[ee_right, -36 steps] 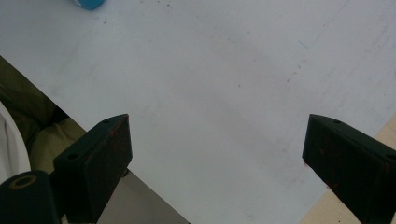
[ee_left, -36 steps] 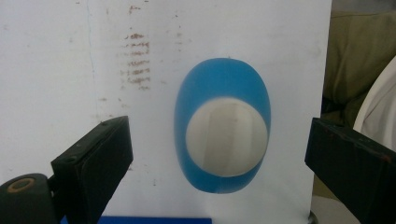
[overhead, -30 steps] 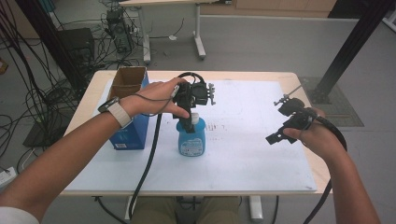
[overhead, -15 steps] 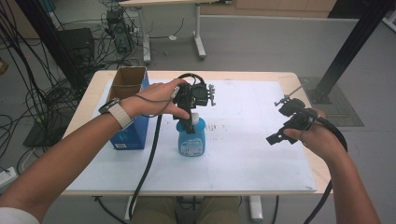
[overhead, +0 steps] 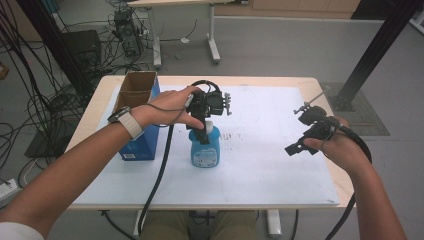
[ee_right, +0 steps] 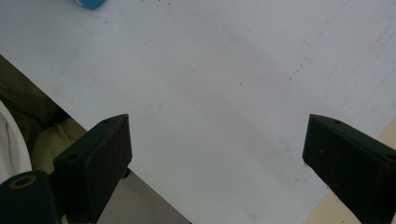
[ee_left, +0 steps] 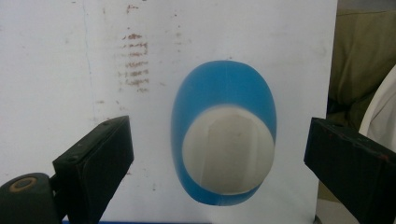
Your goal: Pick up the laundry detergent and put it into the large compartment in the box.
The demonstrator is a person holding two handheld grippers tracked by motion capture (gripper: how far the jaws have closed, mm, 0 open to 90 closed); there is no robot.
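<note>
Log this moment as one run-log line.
left hand-held gripper: open, above blue bottle | right hand-held gripper: open, over white mat

A rectangular light wooden table [overhead: 102, 92] stands on the grey floor, and a large white sheet [overhead: 280, 170] covers most of its top, leaving a wood margin around the edges. Near the centre of the sheet stands a blue plastic bottle with a white cap [overhead: 204, 152]. At about nine o'clock from it sits an open blue cardboard box with brown inner flaps [overhead: 136, 145], upright near the table's left edge.
</note>
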